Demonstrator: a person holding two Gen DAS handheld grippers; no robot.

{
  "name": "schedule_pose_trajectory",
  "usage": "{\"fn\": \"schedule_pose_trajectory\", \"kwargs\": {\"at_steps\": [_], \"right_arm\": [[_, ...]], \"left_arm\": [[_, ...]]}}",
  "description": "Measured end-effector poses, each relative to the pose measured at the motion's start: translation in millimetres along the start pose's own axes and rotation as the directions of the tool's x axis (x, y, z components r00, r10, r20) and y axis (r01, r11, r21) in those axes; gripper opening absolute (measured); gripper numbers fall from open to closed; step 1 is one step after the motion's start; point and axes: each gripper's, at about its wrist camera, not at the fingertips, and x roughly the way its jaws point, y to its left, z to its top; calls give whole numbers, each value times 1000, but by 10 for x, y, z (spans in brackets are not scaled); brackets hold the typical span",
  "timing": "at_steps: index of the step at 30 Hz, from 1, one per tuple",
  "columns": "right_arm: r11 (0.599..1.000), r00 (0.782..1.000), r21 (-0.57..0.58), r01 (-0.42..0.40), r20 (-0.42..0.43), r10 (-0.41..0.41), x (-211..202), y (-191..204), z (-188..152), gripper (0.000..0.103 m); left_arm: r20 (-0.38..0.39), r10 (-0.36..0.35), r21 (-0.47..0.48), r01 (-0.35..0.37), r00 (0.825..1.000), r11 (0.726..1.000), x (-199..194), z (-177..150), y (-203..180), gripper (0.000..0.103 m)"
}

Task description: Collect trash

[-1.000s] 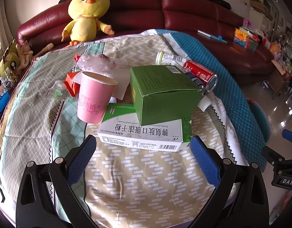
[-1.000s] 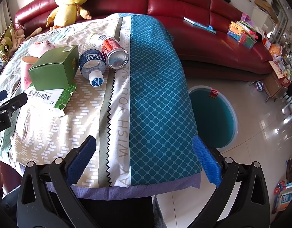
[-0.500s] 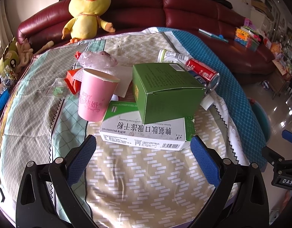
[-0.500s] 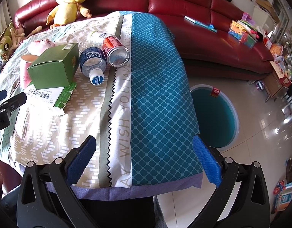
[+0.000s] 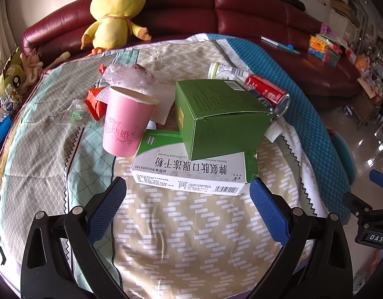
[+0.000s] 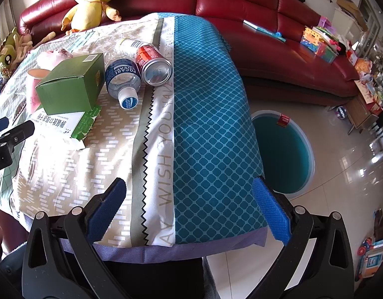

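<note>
Right now my left gripper [image 5: 187, 191] gapes wide just before the white medicine box [image 5: 191, 172], whose top carries the green box [image 5: 223, 117].

You have bright daylight in both views, strong enough to wash out the pale cloth on the table [image 6: 54, 164] near the white medicine box [image 6: 59, 122] and to throw glare patches across the glossy floor tiles [image 6: 345, 164] at the right. The pink cup [image 5: 125, 122] and green box [image 5: 216, 114] cast soft shadows toward you and to the left. Focus is sharp at centre, but fisheye bending curves the red sofa [image 5: 241, 10] and darkens your corners.
</note>
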Motion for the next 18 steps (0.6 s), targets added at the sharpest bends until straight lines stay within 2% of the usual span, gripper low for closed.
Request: {"fn": "schedule_pose_trajectory", "kwargs": {"at_steps": [12, 18], "right_arm": [[1000, 1000, -1, -5, -6, 5, 49, 24, -4, 97], [1000, 1000, -7, -9, -5, 9, 86, 49, 62, 97]], "left_arm": [[-7, -1, 1, 1, 1000, 1000, 16, -20, 2, 99], [-15, -2, -15, 2, 1000, 1000, 30, 49, 203, 99]]}}
